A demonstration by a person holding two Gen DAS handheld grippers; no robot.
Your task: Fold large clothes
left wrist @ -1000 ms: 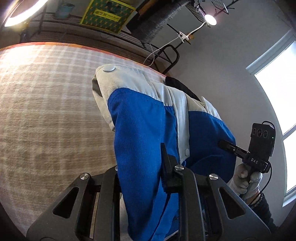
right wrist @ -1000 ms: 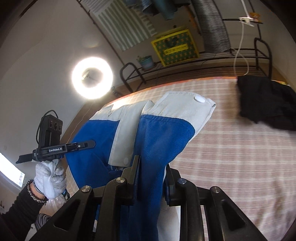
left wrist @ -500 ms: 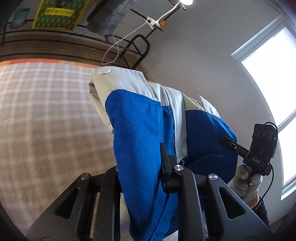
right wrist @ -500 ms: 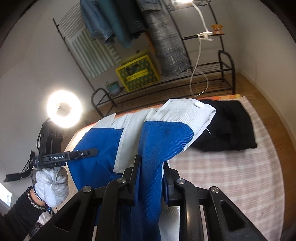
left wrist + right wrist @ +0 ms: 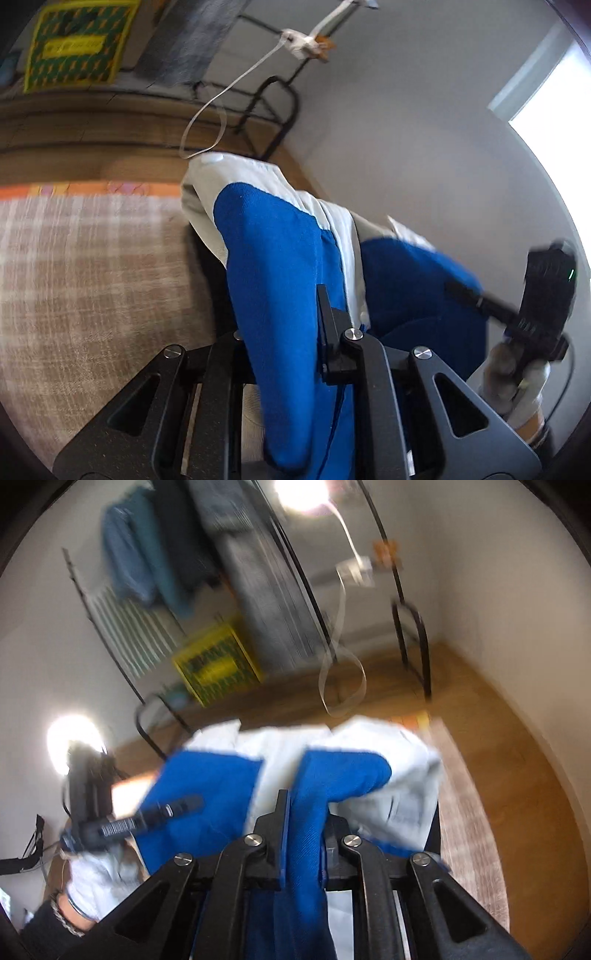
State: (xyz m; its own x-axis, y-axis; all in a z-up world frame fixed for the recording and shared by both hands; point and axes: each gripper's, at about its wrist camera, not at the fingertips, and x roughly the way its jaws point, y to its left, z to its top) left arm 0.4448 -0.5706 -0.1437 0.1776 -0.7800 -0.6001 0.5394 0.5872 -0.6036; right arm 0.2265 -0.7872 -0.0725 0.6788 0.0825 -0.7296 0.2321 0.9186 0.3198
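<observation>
A blue and white jacket (image 5: 273, 258) hangs between my two grippers, lifted above the plaid bed cover (image 5: 92, 280). My left gripper (image 5: 284, 332) is shut on a blue fold of the jacket. My right gripper (image 5: 304, 830) is shut on another blue fold of the jacket (image 5: 332, 775). The right gripper (image 5: 532, 310) shows at the right of the left wrist view, held by a gloved hand. The left gripper (image 5: 110, 819) shows at the left of the right wrist view. The right wrist view is blurred by motion.
A clothes rack (image 5: 221, 572) with hanging garments stands at the back, with a yellow crate (image 5: 218, 664) on its low shelf. A ring light (image 5: 70, 734) glows at the left. Wooden floor (image 5: 517, 775) lies at the right, beside the bed cover's edge (image 5: 465, 812).
Both grippers have lifted and tilted up with the jacket. The views now show more wall, rack and floor. The black garment on the bed has left the right wrist view.
</observation>
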